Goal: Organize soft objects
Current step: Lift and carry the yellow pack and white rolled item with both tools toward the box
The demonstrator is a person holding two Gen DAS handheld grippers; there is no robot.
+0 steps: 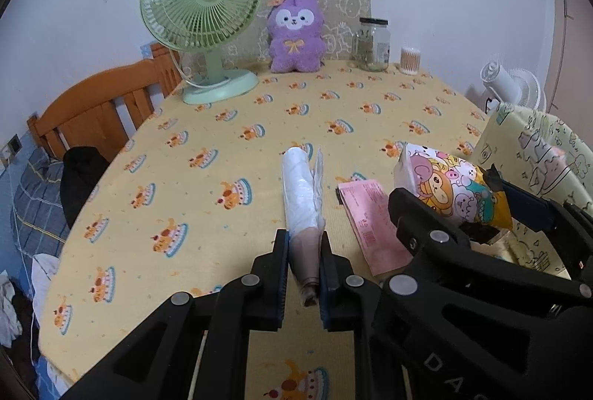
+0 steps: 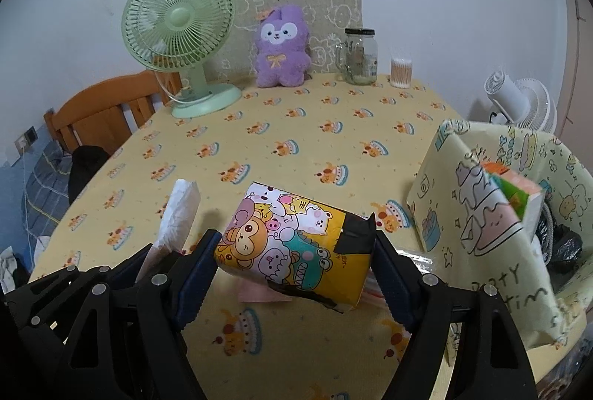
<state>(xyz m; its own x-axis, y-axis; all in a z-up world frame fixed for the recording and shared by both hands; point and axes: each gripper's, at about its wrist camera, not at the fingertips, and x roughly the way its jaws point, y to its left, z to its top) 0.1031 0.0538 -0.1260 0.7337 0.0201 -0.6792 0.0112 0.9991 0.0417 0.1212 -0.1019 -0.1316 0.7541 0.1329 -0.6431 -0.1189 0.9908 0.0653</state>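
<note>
Both tools are busy. Left tool (image 1: 304,263) has its jaws clamped tight on the near end of a white plastic roll (image 1: 301,200), which slants away from it over the yellow cake-print surface (image 1: 222,140). Right tool (image 2: 292,263) stands wide, its two pads pressing on the ends of a cartoon-print tissue pack (image 2: 292,244), held tilted and clear of the surface. A pink packet (image 1: 367,222) lies flat on the surface just beside the roll, partly under the right tool. To the right stands a pale yellow fabric bin (image 2: 463,200) with a small tissue packet (image 2: 519,192) and something dark inside. Along the far edge sit a green fan (image 1: 202,15), a purple plush toy (image 1: 294,33), a glass jar (image 1: 372,44) and a cotton swab tub (image 1: 409,59).
</note>
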